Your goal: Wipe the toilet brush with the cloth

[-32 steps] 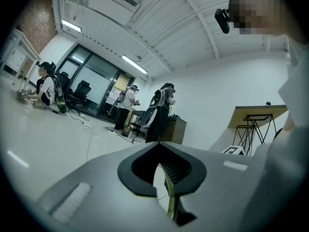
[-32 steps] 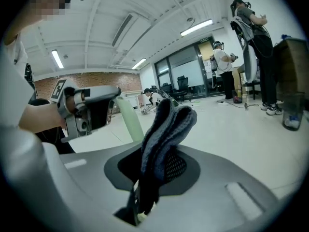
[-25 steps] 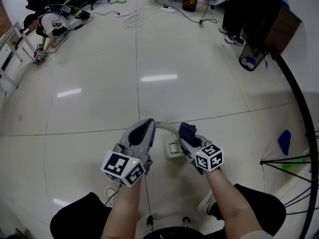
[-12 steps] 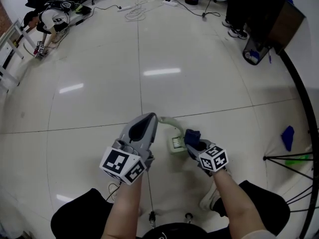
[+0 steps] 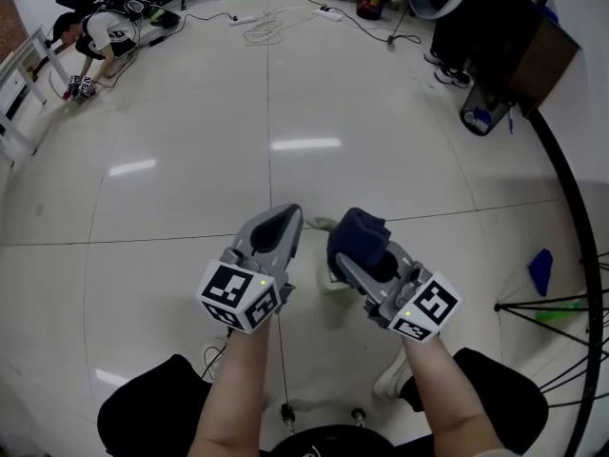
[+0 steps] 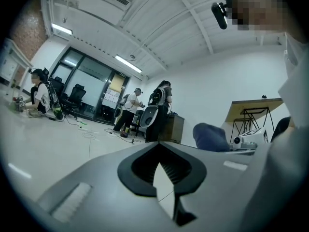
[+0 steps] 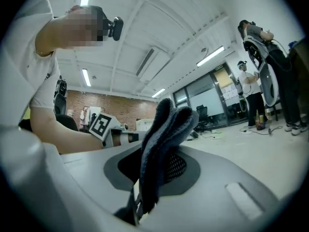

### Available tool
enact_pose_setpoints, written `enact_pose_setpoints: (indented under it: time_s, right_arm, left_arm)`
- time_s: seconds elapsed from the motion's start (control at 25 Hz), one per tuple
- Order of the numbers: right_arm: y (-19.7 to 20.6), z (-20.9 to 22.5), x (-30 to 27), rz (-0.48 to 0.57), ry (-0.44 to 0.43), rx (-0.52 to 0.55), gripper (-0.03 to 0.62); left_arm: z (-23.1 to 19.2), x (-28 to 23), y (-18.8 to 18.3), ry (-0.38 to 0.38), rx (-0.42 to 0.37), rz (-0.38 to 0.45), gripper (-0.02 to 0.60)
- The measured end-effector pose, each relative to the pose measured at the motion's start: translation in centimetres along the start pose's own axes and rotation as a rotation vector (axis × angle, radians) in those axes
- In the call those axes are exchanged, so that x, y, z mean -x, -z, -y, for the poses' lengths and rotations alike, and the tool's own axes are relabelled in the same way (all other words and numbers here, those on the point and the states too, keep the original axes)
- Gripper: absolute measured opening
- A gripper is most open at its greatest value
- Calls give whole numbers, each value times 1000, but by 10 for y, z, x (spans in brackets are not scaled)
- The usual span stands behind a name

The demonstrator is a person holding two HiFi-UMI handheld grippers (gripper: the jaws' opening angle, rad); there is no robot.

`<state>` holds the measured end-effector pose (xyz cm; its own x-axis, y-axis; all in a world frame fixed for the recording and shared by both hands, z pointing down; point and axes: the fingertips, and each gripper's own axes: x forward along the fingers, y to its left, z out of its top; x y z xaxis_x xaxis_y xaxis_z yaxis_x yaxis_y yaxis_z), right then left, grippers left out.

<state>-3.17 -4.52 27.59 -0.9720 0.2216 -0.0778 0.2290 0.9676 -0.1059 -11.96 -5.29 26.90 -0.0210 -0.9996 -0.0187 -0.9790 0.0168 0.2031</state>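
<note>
Cloth (image 5: 360, 228), dark blue and bunched thick, is clamped in the right gripper (image 5: 354, 260). The right gripper view shows its folds (image 7: 166, 139) standing up between the closed jaws, with a loose lobe free above them. The left gripper (image 5: 283, 221) has its jaws drawn narrow on a pale strip, which I take to be the handle (image 5: 319, 224) of the toilet brush. In the head view that handle shows as a pale green bit just beside the left gripper's tip. The brush head (image 5: 332, 280) shows low between the two grippers, above the glossy floor (image 5: 190, 208); whether it touches the floor I cannot tell. The cloth sits just beside the handle, close to touching it or already on it. The brush looks like light, stiff plastic with a smooth, probably slippery shaft, so it may twist in a narrow grip when rubbed. A hold well up the handle, away from the head, would steady it. The cloth is soft and yielding and will fold round the shaft. Its free lobe, not the pinched root, should do the wiping.
</note>
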Motion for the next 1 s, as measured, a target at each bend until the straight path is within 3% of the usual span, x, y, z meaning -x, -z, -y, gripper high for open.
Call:
enact_pose_setpoints:
  time_s: [0.08, 0.2, 0.32, 0.48, 0.72, 1.0]
  right_arm:
    - [8, -20, -18, 0, -66, -29, 66]
    - [51, -31, -39, -118, -103, -60, 66]
    - [85, -13, -41, -198, -14, -154, 66]
    - [92, 12, -36, -138, 107, -340, 66]
    - [121, 27, -21, -141, 213, -483, 66]
    - [175, 68, 29, -170, 411, -659, 66]
  left_arm:
    - [-2, -1, 4, 4, 16, 5, 6]
    - [-4, -3, 6, 4, 18, 5, 6]
    - [-1, -6, 8, 20, 8, -9, 6]
    - [8, -13, 5, 65, -31, -18, 6]
    - [6, -7, 6, 98, 0, -8, 6]
    - [14, -5, 9, 96, -20, -36, 6]
